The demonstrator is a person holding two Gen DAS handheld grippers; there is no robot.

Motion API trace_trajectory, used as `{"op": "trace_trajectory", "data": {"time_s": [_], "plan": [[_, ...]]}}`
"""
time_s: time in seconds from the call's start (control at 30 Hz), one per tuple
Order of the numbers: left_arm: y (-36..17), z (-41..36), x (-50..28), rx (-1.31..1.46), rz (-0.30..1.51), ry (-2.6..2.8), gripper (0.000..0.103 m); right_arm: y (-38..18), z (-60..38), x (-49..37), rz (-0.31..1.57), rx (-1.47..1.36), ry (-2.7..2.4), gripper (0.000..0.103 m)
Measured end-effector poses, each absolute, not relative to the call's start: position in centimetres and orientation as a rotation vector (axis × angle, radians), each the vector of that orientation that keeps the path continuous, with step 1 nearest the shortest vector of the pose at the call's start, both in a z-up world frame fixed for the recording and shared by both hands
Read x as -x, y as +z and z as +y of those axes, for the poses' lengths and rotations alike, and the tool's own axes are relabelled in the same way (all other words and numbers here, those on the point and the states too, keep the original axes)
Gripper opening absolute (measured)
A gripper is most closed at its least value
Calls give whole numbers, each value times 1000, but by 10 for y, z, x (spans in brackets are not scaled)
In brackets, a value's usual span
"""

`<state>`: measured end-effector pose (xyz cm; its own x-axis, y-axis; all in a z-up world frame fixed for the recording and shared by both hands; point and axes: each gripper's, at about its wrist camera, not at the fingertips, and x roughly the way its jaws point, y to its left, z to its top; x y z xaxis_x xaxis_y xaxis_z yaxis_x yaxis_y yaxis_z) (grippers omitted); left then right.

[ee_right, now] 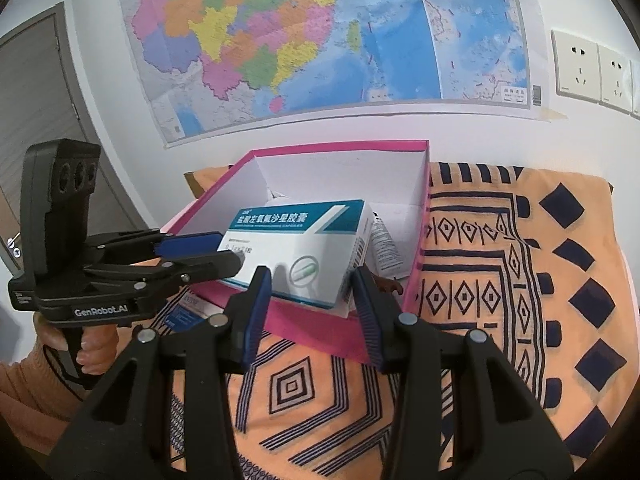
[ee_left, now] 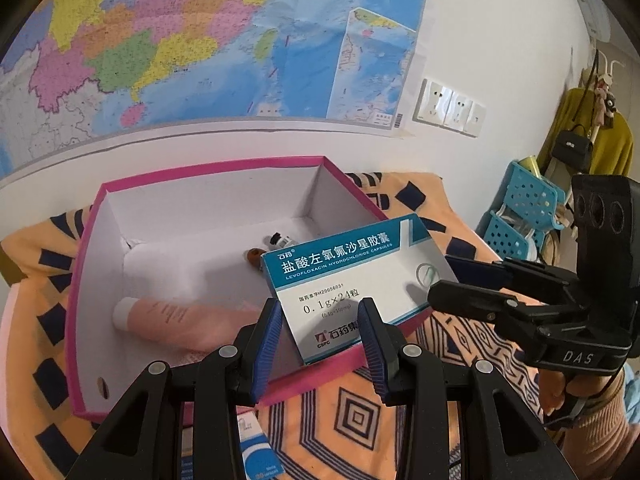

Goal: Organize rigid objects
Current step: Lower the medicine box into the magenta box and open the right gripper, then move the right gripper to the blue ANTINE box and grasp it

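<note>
left wrist: close, angled down over pink box (ee_left: 192, 184) near edge | right wrist: same from right | shared: box, medicine carton (ee_right: 304, 248), wall map (ee_right: 320, 40)

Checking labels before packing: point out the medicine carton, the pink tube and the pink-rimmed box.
medicine carton (ee_left: 344, 280), left wrist view, on its printed top face.
pink tube (ee_left: 180, 318), left wrist view, on the tube's body.
pink-rimmed box (ee_left: 208, 168), left wrist view, on the far rim.

My left gripper (ee_right: 224, 249): black frame, blue ribbed pads, silver screws, "GenRobot.AI" lettering.
My right gripper (ee_left: 452, 280): black, "DAS" lettering.
My sleeves (ee_right: 24, 392): orange knit.
</note>
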<state>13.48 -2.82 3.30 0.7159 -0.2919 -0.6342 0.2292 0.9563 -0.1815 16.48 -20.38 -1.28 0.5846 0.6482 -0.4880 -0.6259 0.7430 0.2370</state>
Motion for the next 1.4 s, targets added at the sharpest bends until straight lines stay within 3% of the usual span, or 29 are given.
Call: {"op": "trace_trajectory", "data": {"time_s": [0.67, 0.8, 0.9, 1.1, 1.4], "plan": [[8, -18, -165, 164, 787, -238, 40, -30, -196, -182, 655, -31, 651, 46], [12, -10, -140, 167, 720, -219, 42, -29, -202, -176, 641, -37, 631, 46], [17, -1, -114, 152, 660, -207, 51, -29, -204, -165, 623, -34, 643, 46], [20, 29, -64, 149, 594, -164, 56, -27, -197, -138, 591, -24, 732, 46], [-23, 79, -43, 209, 707, -52, 58, -59, -154, -121, 692, -10, 897, 47]]}}
